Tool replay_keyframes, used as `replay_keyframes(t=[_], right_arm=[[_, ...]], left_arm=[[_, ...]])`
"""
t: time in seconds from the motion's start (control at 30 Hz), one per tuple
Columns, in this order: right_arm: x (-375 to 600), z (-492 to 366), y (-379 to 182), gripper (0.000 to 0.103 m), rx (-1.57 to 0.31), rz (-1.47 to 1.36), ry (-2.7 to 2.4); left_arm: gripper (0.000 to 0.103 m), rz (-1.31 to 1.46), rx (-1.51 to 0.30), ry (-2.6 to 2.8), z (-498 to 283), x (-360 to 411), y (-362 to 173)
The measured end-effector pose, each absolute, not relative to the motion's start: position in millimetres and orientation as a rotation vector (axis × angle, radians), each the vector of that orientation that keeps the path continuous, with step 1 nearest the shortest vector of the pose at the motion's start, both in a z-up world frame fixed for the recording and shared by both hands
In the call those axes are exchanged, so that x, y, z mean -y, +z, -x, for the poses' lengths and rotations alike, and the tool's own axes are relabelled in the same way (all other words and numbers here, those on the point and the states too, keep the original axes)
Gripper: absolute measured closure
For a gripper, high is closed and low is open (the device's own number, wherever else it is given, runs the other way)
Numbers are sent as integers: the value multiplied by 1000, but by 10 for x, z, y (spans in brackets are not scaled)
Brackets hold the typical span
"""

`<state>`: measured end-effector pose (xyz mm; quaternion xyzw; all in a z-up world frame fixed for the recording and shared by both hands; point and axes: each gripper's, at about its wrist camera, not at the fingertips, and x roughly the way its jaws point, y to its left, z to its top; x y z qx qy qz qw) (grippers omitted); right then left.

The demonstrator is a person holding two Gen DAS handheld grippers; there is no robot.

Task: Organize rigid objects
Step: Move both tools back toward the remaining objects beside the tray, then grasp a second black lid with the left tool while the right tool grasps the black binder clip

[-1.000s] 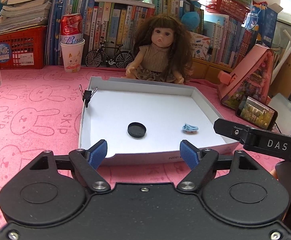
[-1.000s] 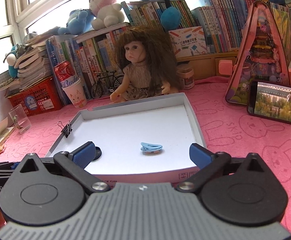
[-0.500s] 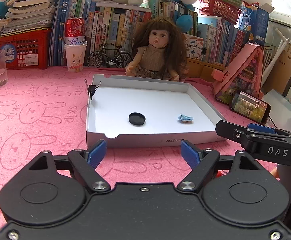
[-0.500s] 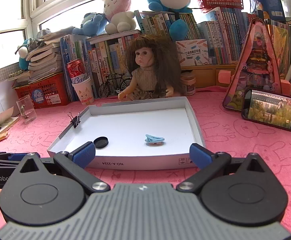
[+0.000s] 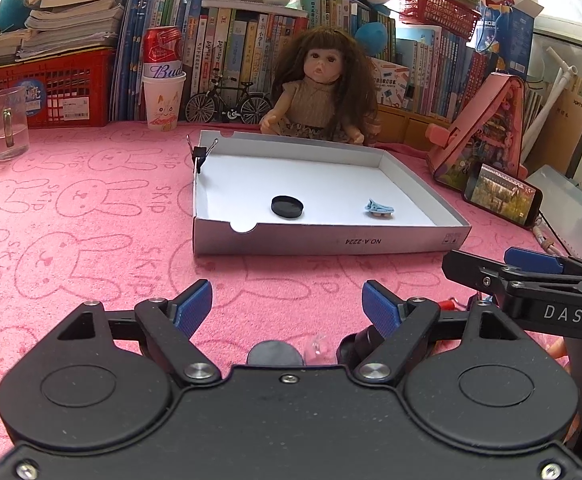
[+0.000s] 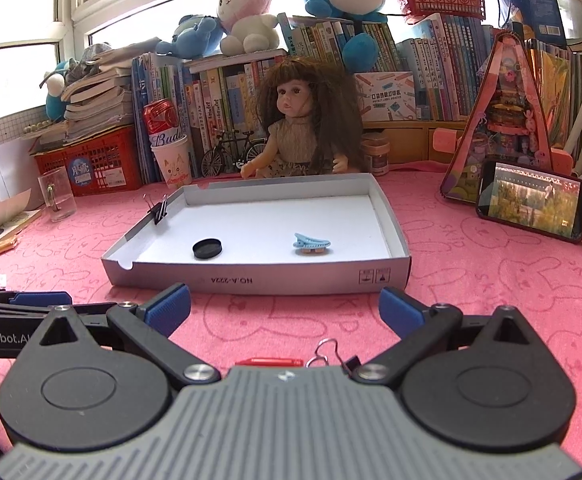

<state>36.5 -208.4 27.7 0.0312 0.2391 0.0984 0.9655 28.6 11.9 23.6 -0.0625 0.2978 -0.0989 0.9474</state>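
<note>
Hovering, jaws apart and empty, right gripper point(image 6: 285, 309) just ahead of red clip point(image 6: 269, 361), long axis crosswise, on the near side of white tray point(image 6: 259, 278).

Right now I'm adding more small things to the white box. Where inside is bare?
The white box is mostly bare: its whole back half, and between the black cap and blue clip. The binder clip crowds only the left wall.
</note>
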Motion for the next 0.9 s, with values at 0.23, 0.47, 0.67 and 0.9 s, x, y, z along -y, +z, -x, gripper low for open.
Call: replay_keyframes(t=[0.23, 0.47, 0.67, 0.9], right_arm=[[2095, -214, 190, 0, -462, -60, 204], [2105, -118, 95, 0, -473, -52, 192], [2110, -34, 32, 0, -468, -41, 193], [2100, 16, -8, 0, -469, -35, 192]], left_arm=[[21, 102, -566, -205, -102, -127, 138], [20, 61, -548, -224, 63, -111, 65], [26, 94, -556, -231, 128, -175, 17], [35, 113, -562, -217, 156, -247, -15]])
